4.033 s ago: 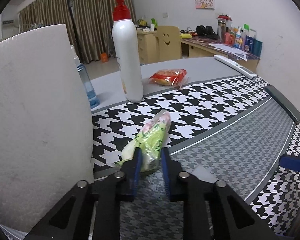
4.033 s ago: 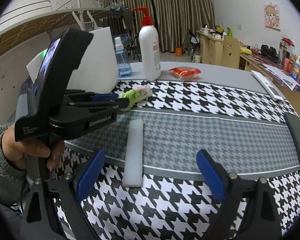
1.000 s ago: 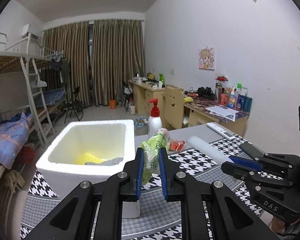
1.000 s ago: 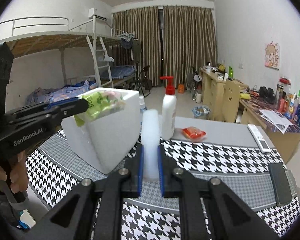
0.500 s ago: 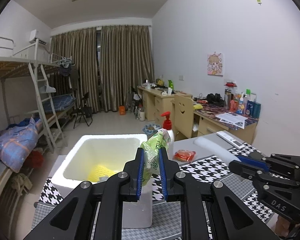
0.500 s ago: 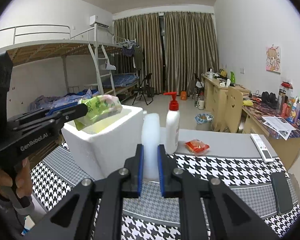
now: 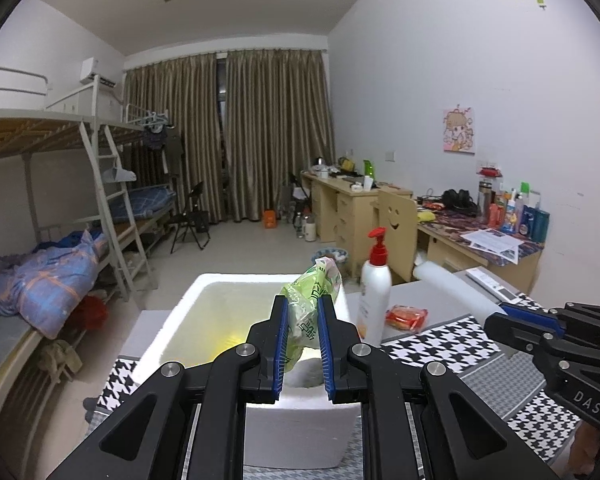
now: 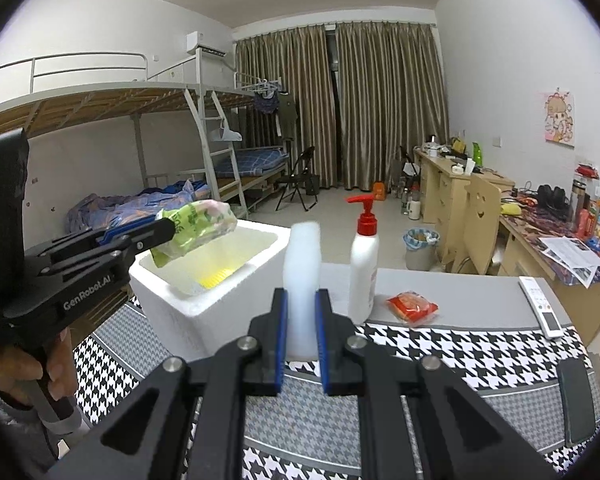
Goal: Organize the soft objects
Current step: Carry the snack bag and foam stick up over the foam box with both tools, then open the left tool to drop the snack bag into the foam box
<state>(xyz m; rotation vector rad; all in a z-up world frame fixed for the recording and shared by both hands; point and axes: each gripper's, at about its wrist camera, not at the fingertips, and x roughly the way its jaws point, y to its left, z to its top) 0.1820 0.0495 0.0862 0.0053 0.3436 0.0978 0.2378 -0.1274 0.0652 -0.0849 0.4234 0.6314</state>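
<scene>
We had the left tongs [image 7: 302, 340] clamped on a crinkly green plastic packet [image 7: 308, 304] above the white foam box [image 8: 204, 304], right tongs [image 8: 301, 342] squeezing a white foam bar [image 8: 301, 276], over the houndstooth-cloth counter [image 8: 460, 356]; bunk bed [image 8: 148, 148] behind.

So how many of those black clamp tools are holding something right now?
2. The left gripper holds a green packet above the white foam box; the right gripper holds a white foam block.
</scene>
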